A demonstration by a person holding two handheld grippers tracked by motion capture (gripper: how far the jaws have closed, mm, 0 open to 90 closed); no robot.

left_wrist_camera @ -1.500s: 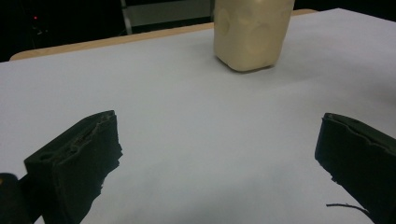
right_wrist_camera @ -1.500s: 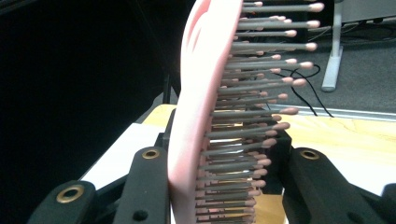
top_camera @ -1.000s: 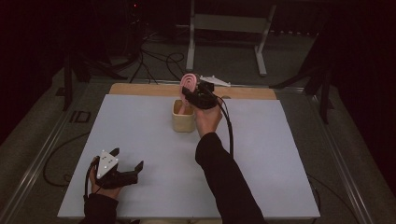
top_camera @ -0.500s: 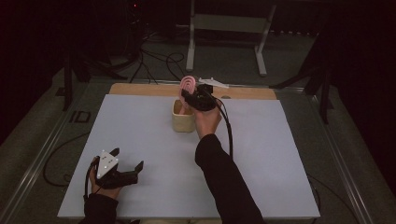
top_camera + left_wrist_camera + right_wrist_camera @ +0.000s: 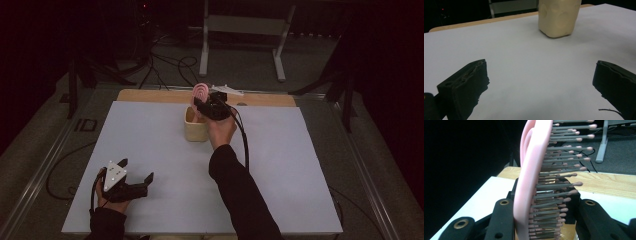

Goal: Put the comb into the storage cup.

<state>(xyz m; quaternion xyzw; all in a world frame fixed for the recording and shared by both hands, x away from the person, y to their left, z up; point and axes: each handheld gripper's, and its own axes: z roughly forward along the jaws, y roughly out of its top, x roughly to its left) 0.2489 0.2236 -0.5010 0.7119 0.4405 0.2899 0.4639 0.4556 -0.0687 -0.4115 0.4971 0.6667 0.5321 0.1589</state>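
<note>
Pink plastic hairbrush (image 5: 531, 182) stands upright between the jaws of the right gripper (image 5: 209, 106), which clamp it from both sides; its grey, pink-tipped bristles point toward one jaw and its curved back presses the other. From the high view, the brush head rises above the gripper, directly over a cream-coloured cup (image 5: 195, 127) that sits near the far middle of the white table (image 5: 300, 170). The right hand (image 5: 221, 127) holds that gripper just beside the cup. The left gripper (image 5: 131, 184) rests at the near left of the table, well apart from the cup, jaws spread wide with nothing between them.
</note>
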